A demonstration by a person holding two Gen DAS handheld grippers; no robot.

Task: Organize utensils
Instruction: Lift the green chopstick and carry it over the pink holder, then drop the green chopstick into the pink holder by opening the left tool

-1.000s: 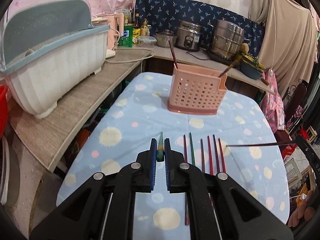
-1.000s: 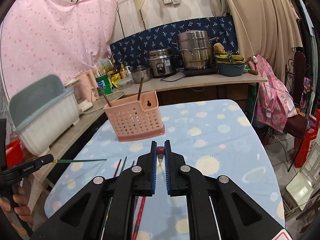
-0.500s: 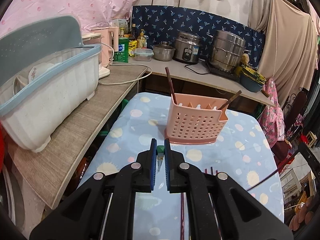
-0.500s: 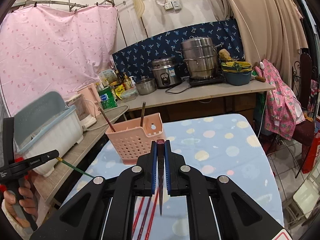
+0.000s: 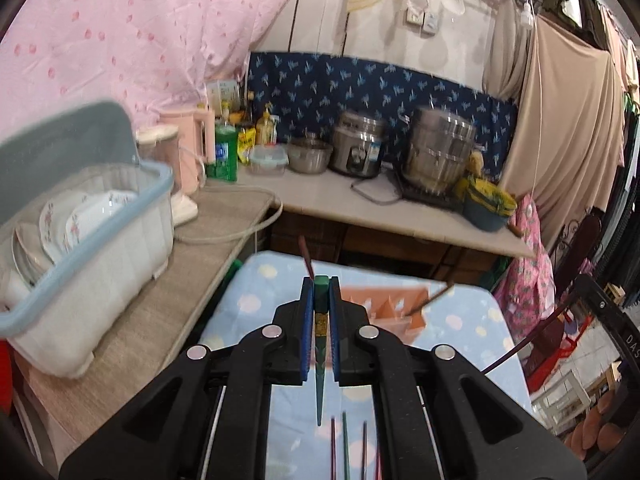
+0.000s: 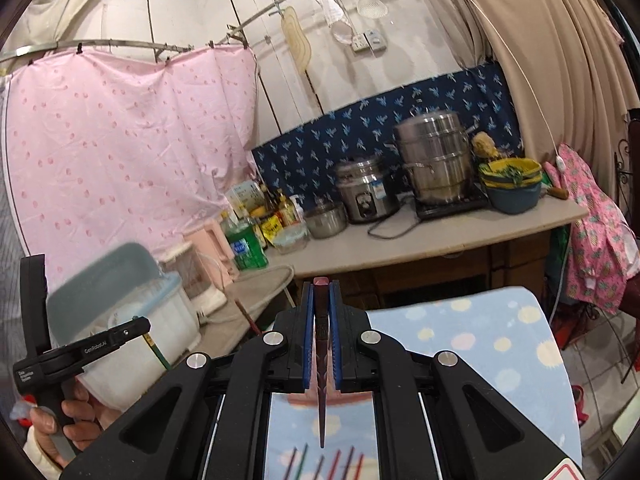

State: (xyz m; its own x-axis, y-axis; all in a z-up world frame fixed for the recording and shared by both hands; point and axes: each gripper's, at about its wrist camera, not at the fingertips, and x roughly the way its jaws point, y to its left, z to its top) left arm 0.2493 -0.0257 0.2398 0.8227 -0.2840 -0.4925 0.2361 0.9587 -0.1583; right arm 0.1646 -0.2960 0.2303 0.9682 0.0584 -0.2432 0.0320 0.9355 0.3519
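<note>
My left gripper (image 5: 320,280) is shut on a green chopstick (image 5: 319,364) that hangs tip down above the table. My right gripper (image 6: 321,282) is shut on a dark red chopstick (image 6: 321,384), also tip down. The pink perforated utensil holder (image 5: 394,308) stands just beyond the left gripper, mostly hidden by it, with a dark chopstick (image 5: 306,258) and a brown-handled utensil (image 5: 430,300) in it. Several red and green chopsticks (image 6: 324,462) lie side by side on the table below; they also show in the left wrist view (image 5: 344,446).
The table (image 6: 480,340) has a blue cloth with pale dots. A white dish rack with plates (image 5: 80,240) sits on the left counter. Pots, a rice cooker (image 5: 358,148) and bottles stand on the back counter. A chair with pink cloth (image 6: 596,220) is at the right.
Both grippers have risen and tilted up with their chopsticks, which now hang tip down. The holder has dropped low in both views, behind the fingers.
</note>
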